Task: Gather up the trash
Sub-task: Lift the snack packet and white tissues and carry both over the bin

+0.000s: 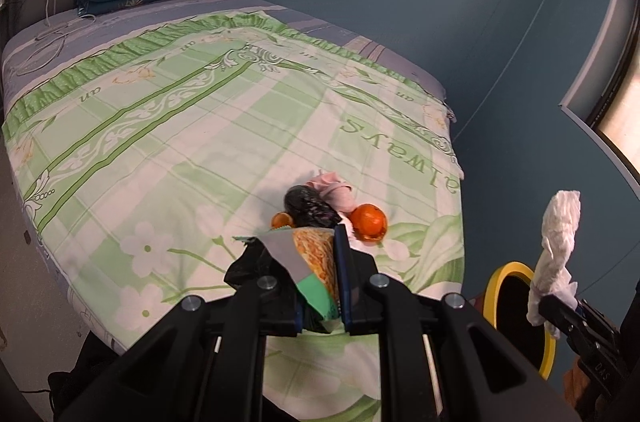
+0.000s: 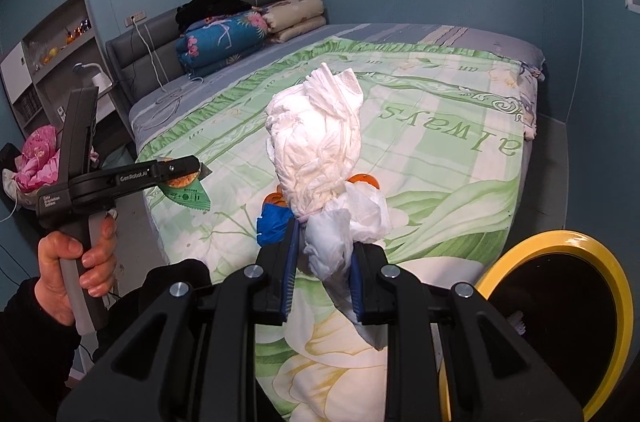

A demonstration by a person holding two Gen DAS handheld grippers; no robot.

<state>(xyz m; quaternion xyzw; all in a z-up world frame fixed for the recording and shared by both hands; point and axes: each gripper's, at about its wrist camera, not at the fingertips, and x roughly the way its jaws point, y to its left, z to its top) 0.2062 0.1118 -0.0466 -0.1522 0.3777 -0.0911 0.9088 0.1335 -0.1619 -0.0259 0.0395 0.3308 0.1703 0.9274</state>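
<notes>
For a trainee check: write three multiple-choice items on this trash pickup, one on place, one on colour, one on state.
1. Where does the round yellow-rimmed black bin stand?
A on the bed
B beside the bed's foot
C on the shelf

2. What colour are the crumpled paper tissues in the right gripper?
A white
B black
C blue

3. How is the left gripper?
A open, empty
B open over an orange
C shut on the green-and-orange snack wrapper

Answers: B, its rim sits off the mattress edge; A, white wad; C, jaws pinch the wrapper.
</notes>
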